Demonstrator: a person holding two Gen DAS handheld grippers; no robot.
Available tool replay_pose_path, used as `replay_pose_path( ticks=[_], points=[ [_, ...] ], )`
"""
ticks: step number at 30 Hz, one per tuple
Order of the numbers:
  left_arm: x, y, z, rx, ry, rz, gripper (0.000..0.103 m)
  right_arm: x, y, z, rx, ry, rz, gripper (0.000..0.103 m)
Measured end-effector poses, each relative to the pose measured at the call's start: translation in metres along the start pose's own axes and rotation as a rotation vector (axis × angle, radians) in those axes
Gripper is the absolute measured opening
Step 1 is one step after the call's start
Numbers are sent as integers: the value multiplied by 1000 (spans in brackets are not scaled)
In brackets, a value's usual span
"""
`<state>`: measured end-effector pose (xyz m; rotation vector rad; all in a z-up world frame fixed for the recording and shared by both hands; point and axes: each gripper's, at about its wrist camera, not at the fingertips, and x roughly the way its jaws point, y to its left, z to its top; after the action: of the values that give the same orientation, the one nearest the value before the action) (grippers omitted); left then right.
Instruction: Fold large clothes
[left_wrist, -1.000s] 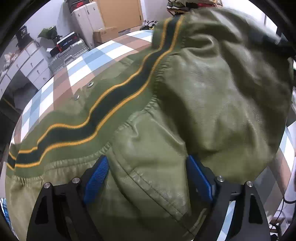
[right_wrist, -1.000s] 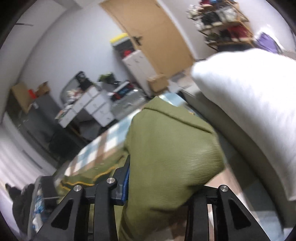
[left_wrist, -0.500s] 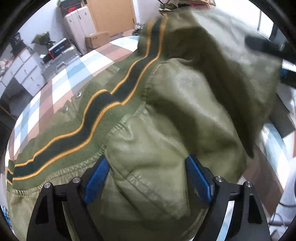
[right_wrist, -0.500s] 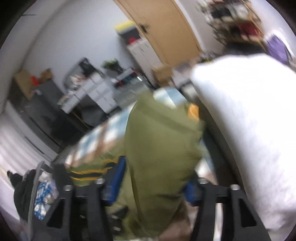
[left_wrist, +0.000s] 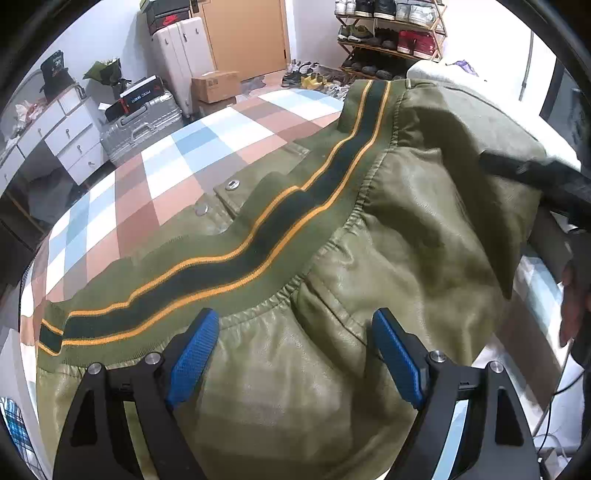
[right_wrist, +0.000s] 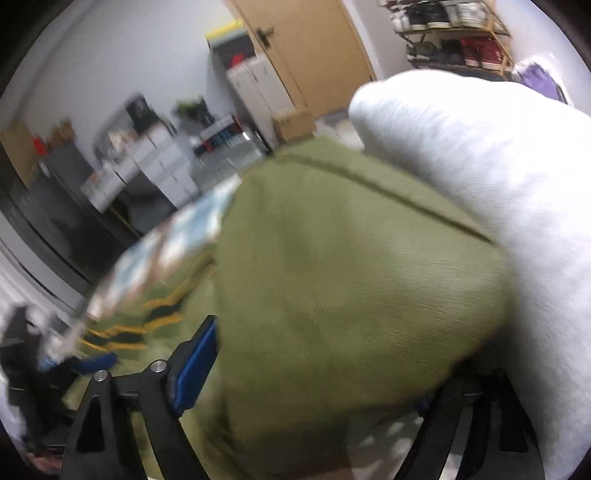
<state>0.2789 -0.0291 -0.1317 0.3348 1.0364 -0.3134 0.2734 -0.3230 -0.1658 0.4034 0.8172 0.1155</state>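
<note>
An olive green jacket (left_wrist: 406, 229) with a dark, yellow-edged ribbed band (left_wrist: 258, 240) lies across the checkered bed cover (left_wrist: 155, 177). My left gripper (left_wrist: 295, 354) holds a bunched fold of the jacket between its blue pads (left_wrist: 192, 358). My right gripper (right_wrist: 314, 369) holds another part of the jacket (right_wrist: 351, 277), lifted off the bed; that view is blurred and its right pad is hidden. The right gripper's black body (left_wrist: 535, 173) shows in the left wrist view, at the jacket's raised edge.
A white pillow (right_wrist: 498, 166) lies right of the jacket. Suitcases (left_wrist: 136, 122), a white drawer unit (left_wrist: 62, 129), a cardboard box (left_wrist: 214, 85) and a shoe rack (left_wrist: 391, 37) stand beyond the bed. A wooden door (right_wrist: 314, 48) is at the back.
The right gripper has swung the lifted jacket part sideways, with motion blur. In the left wrist view the raised fabric has dropped lower and more of the room shows. The left grip is unchanged.
</note>
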Motion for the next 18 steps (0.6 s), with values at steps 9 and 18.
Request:
replay_pose_path(
  ticks=[9,18],
  points=[
    [1,-9,2,21,-19,30,83,2,-9,2,62,4,-18,99],
    [2,-11,1,39,-13,48,83,22,-30,6,194,92,109,98]
  ],
)
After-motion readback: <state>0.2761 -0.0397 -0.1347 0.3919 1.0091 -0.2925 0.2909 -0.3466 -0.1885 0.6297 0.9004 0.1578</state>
